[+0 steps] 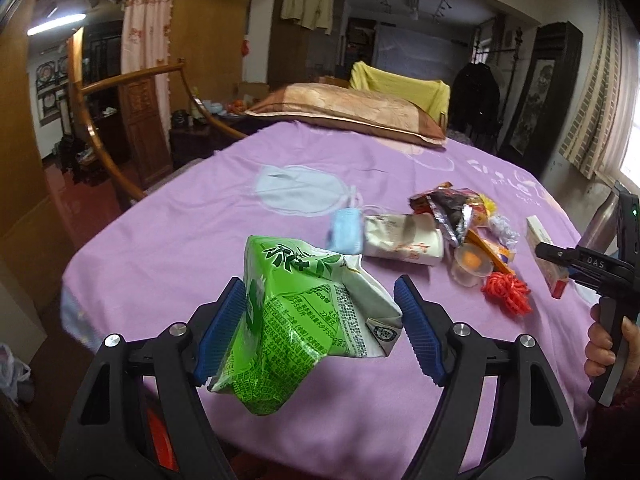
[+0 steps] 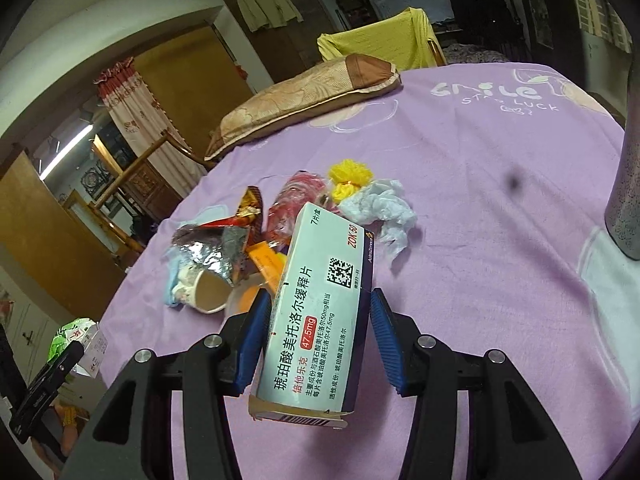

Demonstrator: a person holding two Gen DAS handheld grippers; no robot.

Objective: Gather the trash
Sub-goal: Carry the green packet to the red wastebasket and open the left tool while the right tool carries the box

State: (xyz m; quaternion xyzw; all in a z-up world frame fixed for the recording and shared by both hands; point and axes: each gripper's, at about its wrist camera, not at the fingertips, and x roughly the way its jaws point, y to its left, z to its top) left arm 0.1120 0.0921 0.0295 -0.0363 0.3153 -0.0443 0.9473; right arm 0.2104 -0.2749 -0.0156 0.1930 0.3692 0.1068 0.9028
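My left gripper (image 1: 320,285) is shut on a crumpled green and white drink carton (image 1: 292,328), lifted above the near edge of the purple bed sheet (image 1: 180,248). My right gripper (image 2: 319,295) is shut on a white medicine box (image 2: 316,344), held tilted over the sheet. A pile of trash lies on the sheet ahead: a squashed paper cup (image 1: 404,240), a blue face mask (image 1: 346,230), foil snack wrappers (image 1: 448,208), a clear jelly cup (image 1: 470,266), red yarn (image 1: 506,294), a crumpled tissue (image 2: 384,208) and yellow yarn (image 2: 350,174).
A brown pillow (image 1: 348,110) lies at the bed's far end, with a yellow-draped chair (image 1: 400,84) behind it. A metal flask (image 2: 628,184) stands on the sheet at the right. A curved wooden bed rail (image 1: 96,136) runs along the left; a white plastic bag (image 1: 12,372) sits on the floor.
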